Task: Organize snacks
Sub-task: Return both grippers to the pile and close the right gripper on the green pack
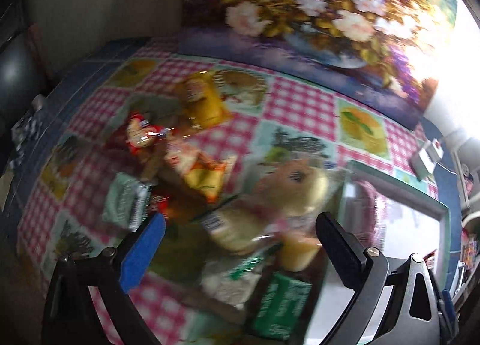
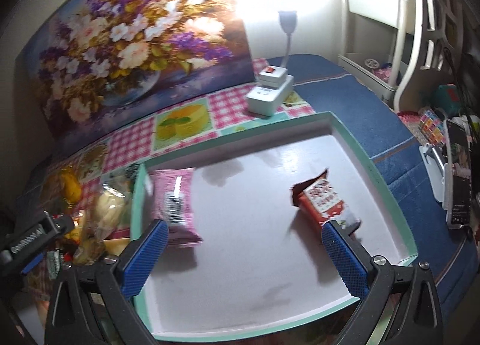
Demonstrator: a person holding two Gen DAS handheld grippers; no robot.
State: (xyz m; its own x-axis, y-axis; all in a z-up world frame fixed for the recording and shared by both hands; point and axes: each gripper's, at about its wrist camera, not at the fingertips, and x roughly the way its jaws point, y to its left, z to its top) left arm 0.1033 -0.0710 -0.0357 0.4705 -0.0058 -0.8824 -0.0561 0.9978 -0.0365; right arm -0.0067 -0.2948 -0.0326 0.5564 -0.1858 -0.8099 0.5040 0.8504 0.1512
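Both the left gripper [image 1: 240, 243] and right gripper [image 2: 244, 250] are hanging spread, gripping nothing. 2 packets are lying in the tray [image 2: 375, 162]; a snack pile [image 1: 186, 147] is waiting beside its left edge. Being light, crinkly and slippery, they are probably best pinched across the middle.

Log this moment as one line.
left gripper open | right gripper open | shallow teal-rimmed white tray: pink packet, red packet

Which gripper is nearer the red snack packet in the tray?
Right. The right gripper hovers open over the tray, one finger beside the red snack packet. The left gripper is over the snack pile outside it.
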